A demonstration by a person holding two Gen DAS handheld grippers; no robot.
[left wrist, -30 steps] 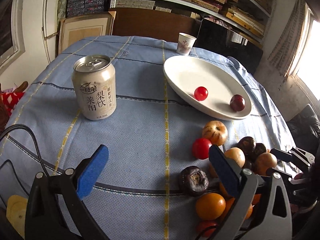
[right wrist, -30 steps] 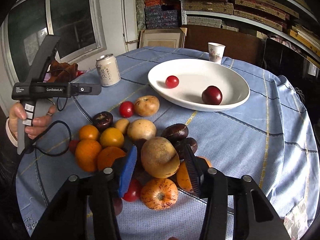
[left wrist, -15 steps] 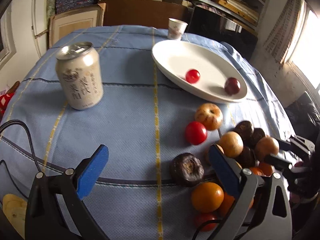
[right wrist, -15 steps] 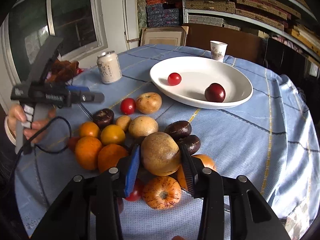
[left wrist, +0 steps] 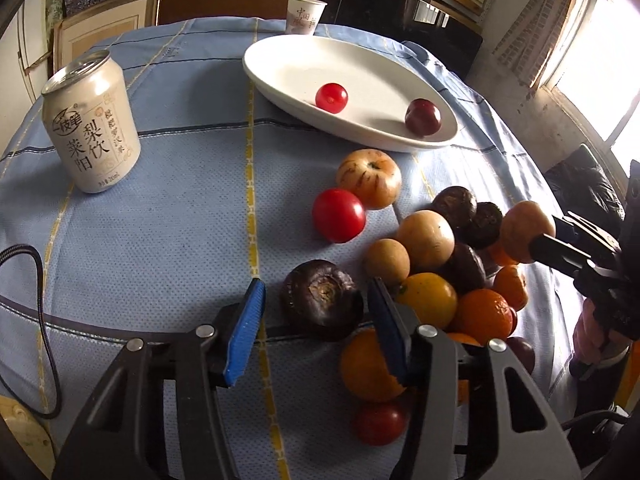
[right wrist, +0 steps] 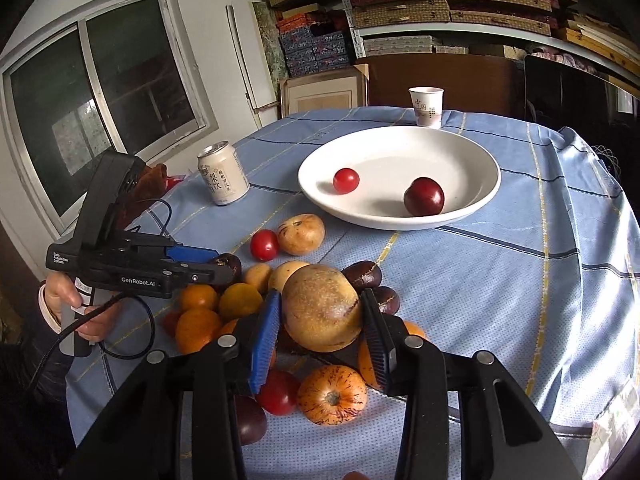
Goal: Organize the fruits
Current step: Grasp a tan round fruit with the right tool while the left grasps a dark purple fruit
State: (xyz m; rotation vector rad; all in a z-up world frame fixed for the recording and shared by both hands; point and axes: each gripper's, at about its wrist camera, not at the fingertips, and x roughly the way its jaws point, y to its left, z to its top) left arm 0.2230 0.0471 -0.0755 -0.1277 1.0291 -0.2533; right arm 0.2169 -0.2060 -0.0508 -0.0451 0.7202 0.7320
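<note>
Closing left claw (left wrist: 316, 312) around dark fruit (left wrist: 322, 300) | right claw (right wrist: 320, 320) gripping tan fruit (right wrist: 322, 306)

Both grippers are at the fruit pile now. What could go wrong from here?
1. The right gripper grips a tan fruit that sits on the pile; lifting it may send neighbouring fruits rolling.
2. The left gripper is closing around a dark fruit; its right finger may nudge the yellow fruit beside it.
</note>
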